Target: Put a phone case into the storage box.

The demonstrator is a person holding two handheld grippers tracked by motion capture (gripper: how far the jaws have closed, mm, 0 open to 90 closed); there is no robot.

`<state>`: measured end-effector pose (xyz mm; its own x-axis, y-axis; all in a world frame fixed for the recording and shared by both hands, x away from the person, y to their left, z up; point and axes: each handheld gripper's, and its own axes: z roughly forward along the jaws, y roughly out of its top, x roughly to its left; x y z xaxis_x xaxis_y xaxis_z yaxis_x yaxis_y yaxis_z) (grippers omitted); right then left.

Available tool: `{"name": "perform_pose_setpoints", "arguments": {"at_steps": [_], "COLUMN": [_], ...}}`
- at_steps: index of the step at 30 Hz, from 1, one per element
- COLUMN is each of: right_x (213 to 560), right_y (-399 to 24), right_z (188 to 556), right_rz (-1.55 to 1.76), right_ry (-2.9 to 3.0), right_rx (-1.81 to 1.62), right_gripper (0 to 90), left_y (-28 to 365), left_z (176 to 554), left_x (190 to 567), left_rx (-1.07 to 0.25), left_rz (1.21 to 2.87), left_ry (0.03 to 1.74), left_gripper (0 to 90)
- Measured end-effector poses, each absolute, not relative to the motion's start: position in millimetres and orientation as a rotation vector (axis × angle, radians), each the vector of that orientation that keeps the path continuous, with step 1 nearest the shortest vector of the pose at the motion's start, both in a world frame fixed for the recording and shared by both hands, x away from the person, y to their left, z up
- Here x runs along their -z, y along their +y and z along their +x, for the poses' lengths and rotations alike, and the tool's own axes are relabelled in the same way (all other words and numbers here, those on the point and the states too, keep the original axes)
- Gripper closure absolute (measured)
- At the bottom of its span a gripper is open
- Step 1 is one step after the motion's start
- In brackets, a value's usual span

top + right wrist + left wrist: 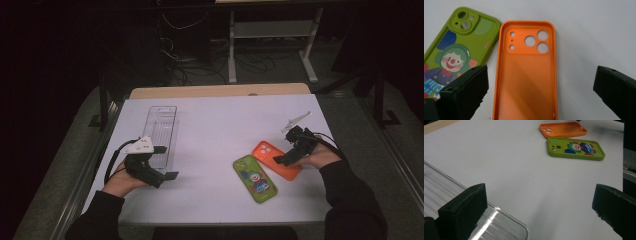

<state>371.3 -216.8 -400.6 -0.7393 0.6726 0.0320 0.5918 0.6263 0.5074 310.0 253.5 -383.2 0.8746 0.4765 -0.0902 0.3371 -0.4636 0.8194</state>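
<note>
An orange phone case (266, 151) lies open side up on the white table, right of centre. Beside it, on its left, a green phone case with a clown print (255, 178) lies face up. My right gripper (286, 152) hovers open over the orange case's near end. In the right gripper view the jaws (541, 72) straddle the orange case (526, 62), with the green case (454, 50) at left. My left gripper (166, 162) stands open at the near end of a clear plastic tray (161, 127). Its view shows the open jaws (539, 192), the tray (439, 187), and both cases (563, 129) (574, 148) farther off.
The white sheet (220, 125) covers the table, with a strip of bare wood (215, 91) at its far edge. Beyond the table are a desk frame and loose cables on a dark floor (240, 60). A person's dark sleeves enter from the bottom corners.
</note>
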Motion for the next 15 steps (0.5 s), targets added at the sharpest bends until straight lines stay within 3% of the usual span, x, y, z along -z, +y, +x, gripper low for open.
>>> {"name": "perform_pose_setpoints", "arguments": {"at_steps": [15], "right_x": [421.2], "right_y": [-211.2], "right_z": [369.7], "right_rz": [1.032], "right_ry": [2.767], "right_rx": [-0.585], "right_gripper": [0.0], "left_y": [253.7], "left_z": [310.0], "left_x": [383.0], "left_rx": [-0.193], "left_rz": [2.102], "left_ry": [0.584], "left_gripper": [0.0]}}
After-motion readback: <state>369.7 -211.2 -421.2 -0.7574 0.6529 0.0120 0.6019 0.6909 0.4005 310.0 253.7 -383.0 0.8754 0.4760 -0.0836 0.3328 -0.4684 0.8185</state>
